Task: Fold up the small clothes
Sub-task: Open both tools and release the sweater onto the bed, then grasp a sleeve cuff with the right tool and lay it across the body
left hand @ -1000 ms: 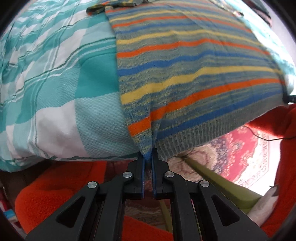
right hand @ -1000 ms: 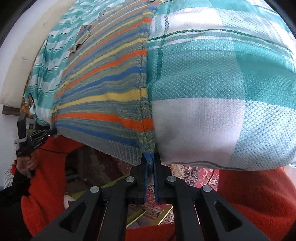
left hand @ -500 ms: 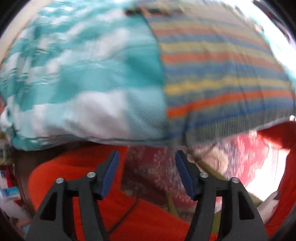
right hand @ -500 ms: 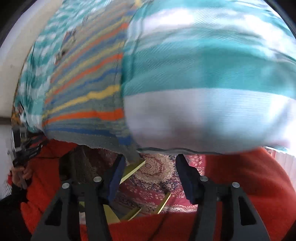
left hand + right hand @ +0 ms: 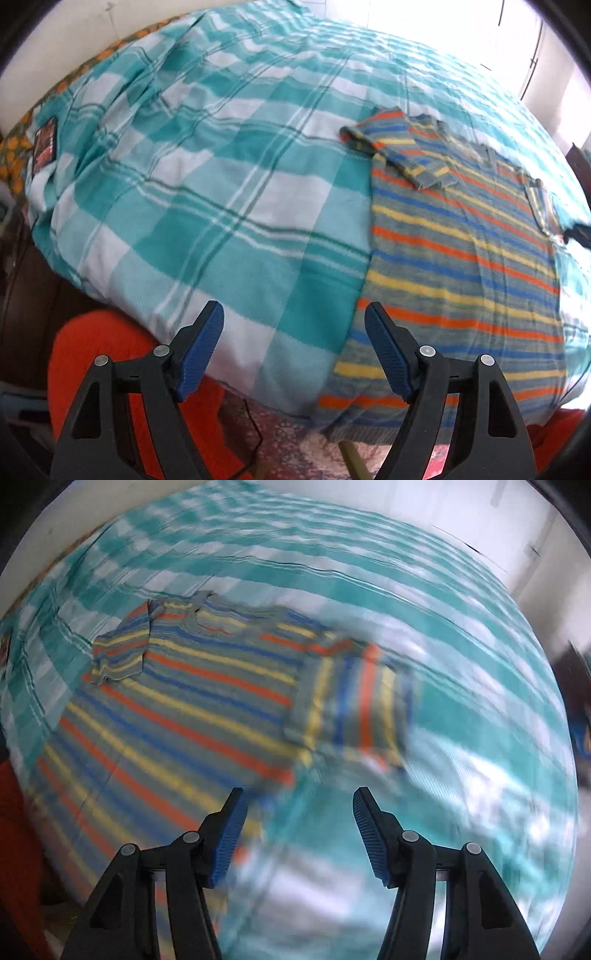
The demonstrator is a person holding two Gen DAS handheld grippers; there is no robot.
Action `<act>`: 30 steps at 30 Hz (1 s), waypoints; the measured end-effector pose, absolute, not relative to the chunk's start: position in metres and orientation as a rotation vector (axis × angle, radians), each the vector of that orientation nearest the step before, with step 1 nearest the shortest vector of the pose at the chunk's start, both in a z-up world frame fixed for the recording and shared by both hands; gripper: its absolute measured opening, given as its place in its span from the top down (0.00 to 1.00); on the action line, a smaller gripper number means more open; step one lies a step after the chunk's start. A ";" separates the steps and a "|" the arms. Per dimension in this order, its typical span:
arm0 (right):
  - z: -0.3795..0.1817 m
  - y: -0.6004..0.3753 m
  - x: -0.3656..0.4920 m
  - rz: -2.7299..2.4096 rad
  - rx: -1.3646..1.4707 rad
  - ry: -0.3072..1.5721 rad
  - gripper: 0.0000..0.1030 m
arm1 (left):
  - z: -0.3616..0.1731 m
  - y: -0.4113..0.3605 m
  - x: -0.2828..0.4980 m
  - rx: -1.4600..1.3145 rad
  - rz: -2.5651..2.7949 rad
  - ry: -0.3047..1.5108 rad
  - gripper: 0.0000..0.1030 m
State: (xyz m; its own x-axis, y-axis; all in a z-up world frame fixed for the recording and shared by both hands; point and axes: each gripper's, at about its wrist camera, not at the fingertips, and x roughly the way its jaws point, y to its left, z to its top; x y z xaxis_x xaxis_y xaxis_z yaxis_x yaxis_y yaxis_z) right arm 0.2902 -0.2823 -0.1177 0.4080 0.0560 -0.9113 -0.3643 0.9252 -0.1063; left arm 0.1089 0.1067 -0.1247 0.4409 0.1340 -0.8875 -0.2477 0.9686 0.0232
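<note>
Both grippers, the left gripper (image 5: 293, 347) and right gripper (image 5: 297, 830), hang empty with jaws opening above the striped sweater (image 5: 461, 251), which lies flat on the checked bedspread (image 5: 207, 192), apparently ready for folding.

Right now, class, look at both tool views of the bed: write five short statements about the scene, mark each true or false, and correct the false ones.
1. The striped sweater lies spread on the checked bedsheet. True.
2. The left tool is clamped on the sweater's hem. False: nothing is between its jaws, which are opening.
3. One sleeve is folded over the sweater's body. True.
4. The bedsheet is plain red. False: it is teal and white checks.
5. The right tool holds a sleeve. False: its jaws stand apart and opening, with nothing between them.
</note>
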 end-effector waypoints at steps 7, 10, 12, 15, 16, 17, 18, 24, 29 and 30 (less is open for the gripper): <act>-0.211 -0.246 0.362 0.309 -0.465 1.162 0.58 | -0.143 0.112 0.098 -0.040 0.310 1.136 0.22; -0.191 -0.291 0.362 0.206 -0.283 1.107 0.98 | -0.146 0.115 0.099 -0.048 0.314 1.147 0.22; -0.164 -0.350 0.347 0.119 -0.118 1.042 0.98 | -0.147 0.114 0.100 -0.038 0.316 1.151 0.22; -0.142 -0.437 0.319 -0.013 0.076 0.987 0.98 | -0.146 0.111 0.099 -0.035 0.309 1.147 0.22; -0.139 -0.469 0.308 -0.064 0.148 0.977 0.98 | -0.146 0.109 0.100 -0.035 0.304 1.148 0.22; -0.142 -0.501 0.299 -0.120 0.217 0.984 0.98 | -0.147 0.107 0.100 -0.034 0.300 1.152 0.22; -0.147 -0.523 0.295 -0.161 0.261 0.994 0.98 | -0.147 0.105 0.101 -0.033 0.296 1.157 0.22; -0.193 -0.586 0.273 -0.136 0.621 1.005 0.98 | -0.140 0.092 0.098 0.003 0.292 1.150 0.22; -0.212 -0.600 0.267 -0.108 0.773 0.959 0.85 | -0.139 0.090 0.098 0.000 0.296 1.160 0.22; -0.216 -0.602 0.265 -0.093 0.815 0.951 0.71 | -0.140 0.090 0.098 -0.004 0.297 1.163 0.22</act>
State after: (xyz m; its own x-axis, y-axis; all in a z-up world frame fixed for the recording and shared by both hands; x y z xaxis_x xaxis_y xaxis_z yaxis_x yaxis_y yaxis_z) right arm 0.2648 -0.6021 -0.2155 0.6001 0.2686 -0.7535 0.4097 0.7058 0.5779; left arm 0.0982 0.0899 -0.1395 0.3617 0.2281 -0.9039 -0.2327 0.9610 0.1494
